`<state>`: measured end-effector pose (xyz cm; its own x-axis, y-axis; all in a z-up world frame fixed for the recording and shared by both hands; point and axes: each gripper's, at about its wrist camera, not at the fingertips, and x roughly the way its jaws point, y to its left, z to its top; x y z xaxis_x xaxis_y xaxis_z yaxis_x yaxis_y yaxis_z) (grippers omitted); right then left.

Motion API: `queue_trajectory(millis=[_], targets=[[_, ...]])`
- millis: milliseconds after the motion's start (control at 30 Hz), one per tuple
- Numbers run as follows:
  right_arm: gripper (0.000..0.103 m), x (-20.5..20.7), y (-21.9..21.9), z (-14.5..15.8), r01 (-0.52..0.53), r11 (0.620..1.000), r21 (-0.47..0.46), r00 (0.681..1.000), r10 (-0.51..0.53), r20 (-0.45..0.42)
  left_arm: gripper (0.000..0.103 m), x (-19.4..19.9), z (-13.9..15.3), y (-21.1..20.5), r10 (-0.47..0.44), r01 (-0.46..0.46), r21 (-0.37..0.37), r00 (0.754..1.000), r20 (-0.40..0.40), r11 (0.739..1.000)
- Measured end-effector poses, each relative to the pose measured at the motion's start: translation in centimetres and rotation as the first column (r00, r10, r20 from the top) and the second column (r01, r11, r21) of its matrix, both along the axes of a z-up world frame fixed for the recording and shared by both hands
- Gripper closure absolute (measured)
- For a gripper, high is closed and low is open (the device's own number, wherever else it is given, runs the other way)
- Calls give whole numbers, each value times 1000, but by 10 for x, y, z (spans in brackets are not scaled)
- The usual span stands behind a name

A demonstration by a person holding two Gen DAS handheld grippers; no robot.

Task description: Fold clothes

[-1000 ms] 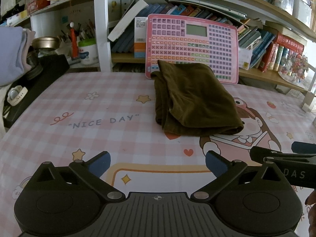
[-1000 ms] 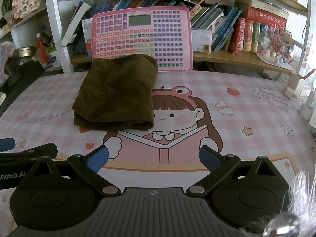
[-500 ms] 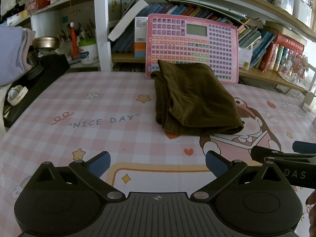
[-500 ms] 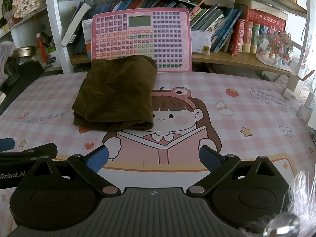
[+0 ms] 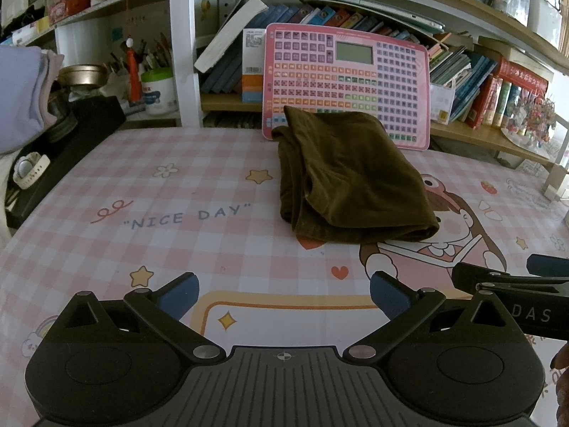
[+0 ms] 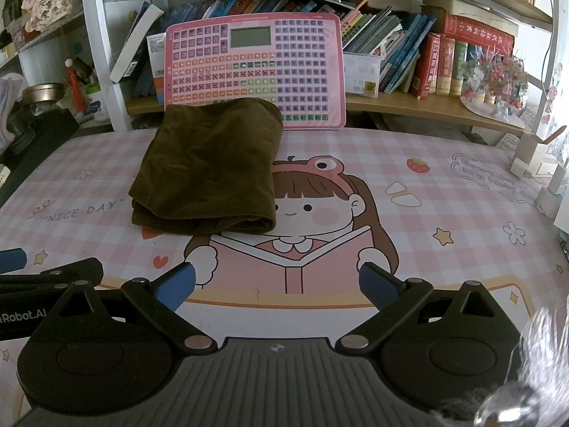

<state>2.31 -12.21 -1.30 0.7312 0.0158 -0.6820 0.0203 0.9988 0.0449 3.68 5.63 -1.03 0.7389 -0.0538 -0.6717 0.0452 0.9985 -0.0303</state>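
A folded olive-brown garment point(image 5: 348, 178) point(image 6: 209, 167) lies on the pink checked table mat, its far end against a pink keyboard toy. My left gripper point(image 5: 282, 293) hovers low over the near part of the mat, open and empty, well short of the garment. My right gripper point(image 6: 277, 283) is open and empty too, near the front edge, with the garment ahead and to its left. Each gripper shows at the other view's edge: the right one point(image 5: 512, 284) and the left one point(image 6: 42, 277).
The pink keyboard toy point(image 5: 346, 83) point(image 6: 254, 71) leans against a bookshelf point(image 6: 409, 60) behind the table. A black case with a watch point(image 5: 32, 169) lies along the left edge. White boxes point(image 6: 540, 170) stand at the right edge. A lilac sleeve point(image 5: 21, 99) shows far left.
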Motion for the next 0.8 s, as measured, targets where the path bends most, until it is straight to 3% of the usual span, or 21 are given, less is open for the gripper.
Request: queue_trajectory(millis=[800], targets=[[4,1,0,-1,0,1000,1,1000,0,-12,0,1,-4,3,8,-9,-35,1000,-29,999]])
